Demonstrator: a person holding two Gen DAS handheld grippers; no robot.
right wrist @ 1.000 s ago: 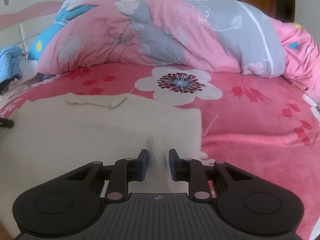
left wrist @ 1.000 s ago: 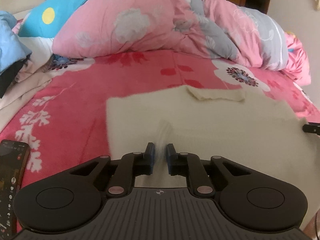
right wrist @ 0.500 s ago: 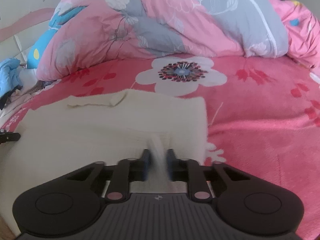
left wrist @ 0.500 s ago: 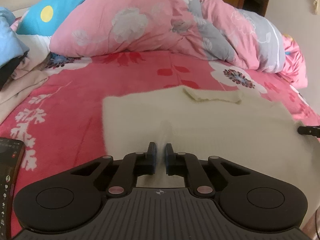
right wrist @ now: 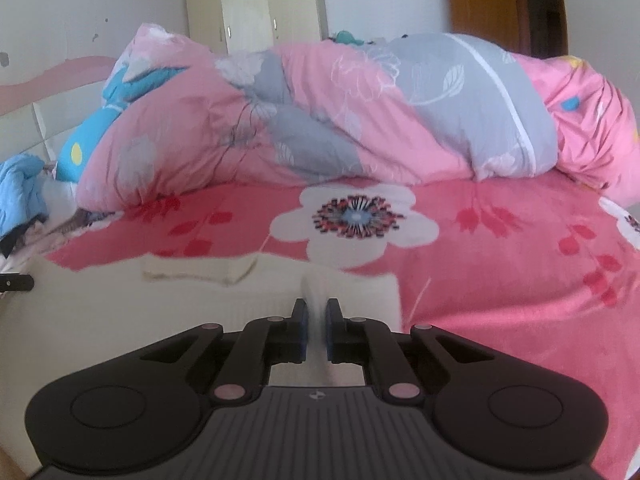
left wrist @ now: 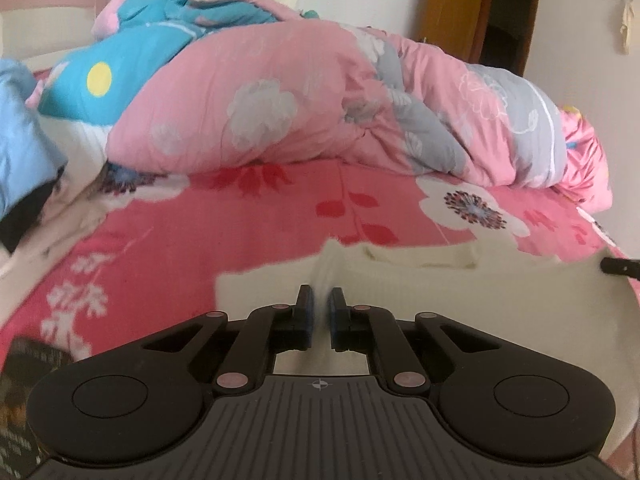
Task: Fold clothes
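A cream knitted garment (left wrist: 440,312) lies flat on the pink flowered bedsheet (left wrist: 248,232), its folded collar (left wrist: 420,258) at the far edge. My left gripper (left wrist: 320,300) is shut on a raised pinch of its near left part. In the right wrist view the same garment (right wrist: 160,320) fills the lower left, with the collar (right wrist: 196,272) beyond. My right gripper (right wrist: 316,308) is shut on a pinched ridge close to the garment's right edge. A fingertip of the other gripper shows at each view's side (left wrist: 620,267) (right wrist: 16,282).
A bulky pink, grey and blue quilt (left wrist: 320,112) is heaped along the far side of the bed. Blue and dark clothes (left wrist: 20,140) pile up at the left. A phone (left wrist: 24,380) lies near the left front. Bare pink sheet (right wrist: 520,280) stretches right of the garment.
Both grippers' jaws have closed onto the cream fabric and risen, drawing up a ridge of cloth in each. Both views have tilted upward, showing more of the quilt and the wall.
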